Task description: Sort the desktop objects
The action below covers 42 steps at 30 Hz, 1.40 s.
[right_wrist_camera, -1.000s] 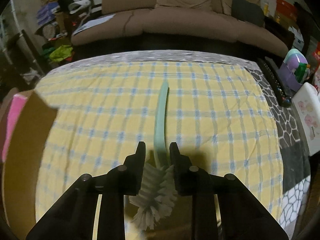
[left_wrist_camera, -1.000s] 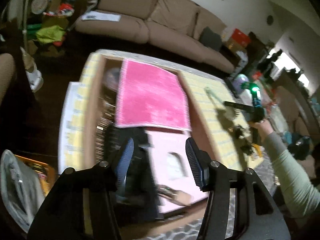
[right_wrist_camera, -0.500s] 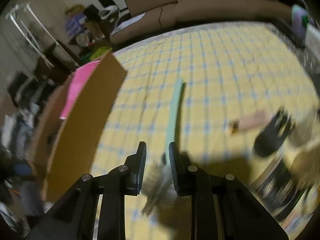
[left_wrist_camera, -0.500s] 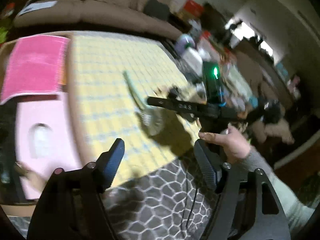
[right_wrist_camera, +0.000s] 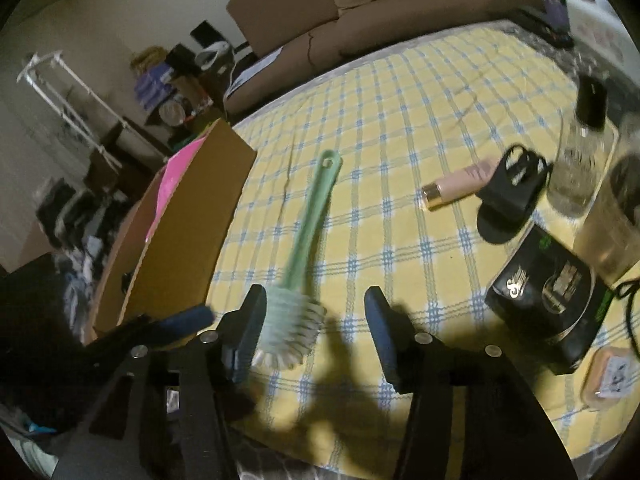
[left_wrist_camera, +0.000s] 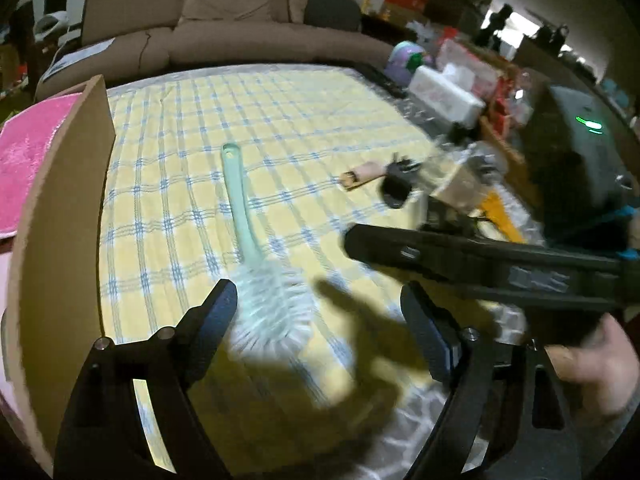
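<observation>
Checked cloth (left_wrist_camera: pixel 280 120), yellow with blue lines, covers the whole work surface, and a grey patterned mat shows past its near and right edges. Lying flat on it is the green bottle brush (right_wrist_camera: pixel 308 240), handle pointing away toward the brown sofa (left_wrist_camera: pixel 240 36) at the far side, white bristle head nearest the cameras. Both tools are over that head now. The left gripper (left_wrist_camera: pixel 320 328) is spread wide with nothing between its fingers, the bristles just inside its left finger. The right gripper (right_wrist_camera: pixel 312 332) is also wide open and empty, bristles close against its left finger, and whether they touch I cannot tell. Dark finger shadows fall across the cloth in front.

Along the left edge of the cloth stands the cardboard box (right_wrist_camera: pixel 188 232), one flap up, with a pink fluffy cloth (left_wrist_camera: pixel 28 152) inside. Over on the right, well apart from the brush, there's a cluster: a pink tube with a gold cap (right_wrist_camera: pixel 460 184), a black clip (right_wrist_camera: pixel 508 200) touching it, a clear bottle with a black cap (right_wrist_camera: pixel 580 152), and a black box (right_wrist_camera: pixel 548 296) nearer the front.

The room behind is dim and cluttered, with a white rack (right_wrist_camera: pixel 60 92) at left and piled boxes off to the right.
</observation>
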Each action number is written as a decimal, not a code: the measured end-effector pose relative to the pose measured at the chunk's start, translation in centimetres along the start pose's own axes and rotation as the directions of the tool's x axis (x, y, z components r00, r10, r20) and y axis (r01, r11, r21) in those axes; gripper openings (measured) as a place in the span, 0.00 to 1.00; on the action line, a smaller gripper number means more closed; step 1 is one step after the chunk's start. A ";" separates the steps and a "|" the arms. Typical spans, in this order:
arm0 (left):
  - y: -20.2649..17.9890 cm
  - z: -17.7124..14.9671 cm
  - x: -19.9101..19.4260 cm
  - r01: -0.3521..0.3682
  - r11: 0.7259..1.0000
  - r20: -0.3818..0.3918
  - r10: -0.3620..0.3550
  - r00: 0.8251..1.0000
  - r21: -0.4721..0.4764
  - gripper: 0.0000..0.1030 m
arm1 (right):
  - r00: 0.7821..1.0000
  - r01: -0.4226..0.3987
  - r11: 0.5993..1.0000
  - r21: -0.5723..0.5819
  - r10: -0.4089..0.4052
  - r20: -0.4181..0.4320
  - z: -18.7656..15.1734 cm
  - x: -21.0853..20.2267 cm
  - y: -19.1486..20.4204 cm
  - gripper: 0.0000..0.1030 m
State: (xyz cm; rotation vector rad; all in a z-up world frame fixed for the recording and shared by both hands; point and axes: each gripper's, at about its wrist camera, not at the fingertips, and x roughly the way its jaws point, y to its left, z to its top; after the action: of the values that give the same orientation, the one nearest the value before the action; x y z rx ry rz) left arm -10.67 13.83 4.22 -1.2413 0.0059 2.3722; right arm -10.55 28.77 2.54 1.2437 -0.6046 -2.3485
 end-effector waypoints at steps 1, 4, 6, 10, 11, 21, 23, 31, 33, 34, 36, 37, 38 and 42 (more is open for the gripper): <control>0.2 0.1 0.6 -0.036 0.999 0.000 0.036 0.999 0.001 0.80 | 1.000 -0.008 1.000 0.013 0.008 0.001 -0.1 0.0 -0.3 0.55; 1.6 0.2 1.3 -0.057 0.997 0.014 0.058 0.998 -0.044 0.80 | 1.000 -0.018 0.999 0.030 0.018 0.011 0.1 0.0 -0.8 0.56; 2.5 0.0 1.3 -0.046 0.995 0.026 0.048 0.998 -0.088 0.80 | 1.000 -0.015 1.000 0.013 0.015 0.015 0.4 -0.1 -0.5 0.60; 4.1 -1.3 1.0 -0.071 0.986 0.036 0.077 0.996 -0.152 0.80 | 1.000 -0.024 1.000 -0.018 0.024 0.013 0.6 0.1 0.4 0.66; 4.4 -1.5 1.0 -0.072 0.983 0.034 0.079 0.996 -0.166 0.80 | 1.000 -0.029 0.999 -0.021 0.029 0.010 0.6 0.3 0.6 0.66; 4.5 -2.3 2.6 -0.060 0.986 0.035 0.067 0.997 -0.156 0.58 | 0.998 -0.061 0.998 -0.022 0.060 -0.015 0.5 1.3 0.9 0.67; 4.6 -2.1 2.9 -0.044 0.986 0.033 0.050 0.998 -0.163 0.56 | 0.998 -0.063 0.998 -0.016 0.063 -0.019 0.5 1.4 0.7 0.67; 3.9 -3.0 1.3 0.079 0.978 0.036 -0.073 0.997 -0.193 0.56 | 0.989 -0.144 0.986 0.081 0.146 -0.014 0.6 2.0 -0.8 0.76; 3.4 -3.5 0.8 0.107 0.975 0.034 -0.102 0.994 -0.195 0.56 | 0.983 -0.178 0.976 0.126 0.183 -0.030 0.3 2.8 -1.3 0.77; 3.0 -3.8 0.6 0.119 0.974 0.032 -0.115 0.993 -0.195 0.56 | 0.976 -0.204 0.967 0.155 0.212 -0.042 0.0 3.3 -1.6 0.77; 2.4 -4.2 0.0 0.134 0.973 0.033 -0.130 0.991 -0.185 0.56 | 0.961 -0.255 0.945 0.205 0.271 -0.057 -0.6 4.3 -1.8 0.77; 2.0 -4.3 -0.2 0.136 0.975 0.034 -0.133 0.991 -0.174 0.56 | 0.962 -0.254 0.947 0.194 0.269 -0.053 -0.7 4.3 -1.5 0.77; 1.6 -4.4 -0.4 0.136 0.977 0.034 -0.133 0.991 -0.163 0.56 | 0.958 -0.263 0.947 0.186 0.279 -0.062 -0.6 4.3 -1.2 0.74; 1.2 -4.0 -1.3 0.137 0.979 0.047 -0.132 0.990 -0.148 0.56 | 0.962 -0.260 0.958 0.122 0.268 -0.053 -0.5 3.7 0.1 0.49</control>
State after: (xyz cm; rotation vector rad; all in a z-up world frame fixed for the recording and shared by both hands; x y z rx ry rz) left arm -7.37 11.43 2.58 -1.2251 -0.2662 2.3122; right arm -12.07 26.60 -0.14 1.2040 -0.8369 -2.0673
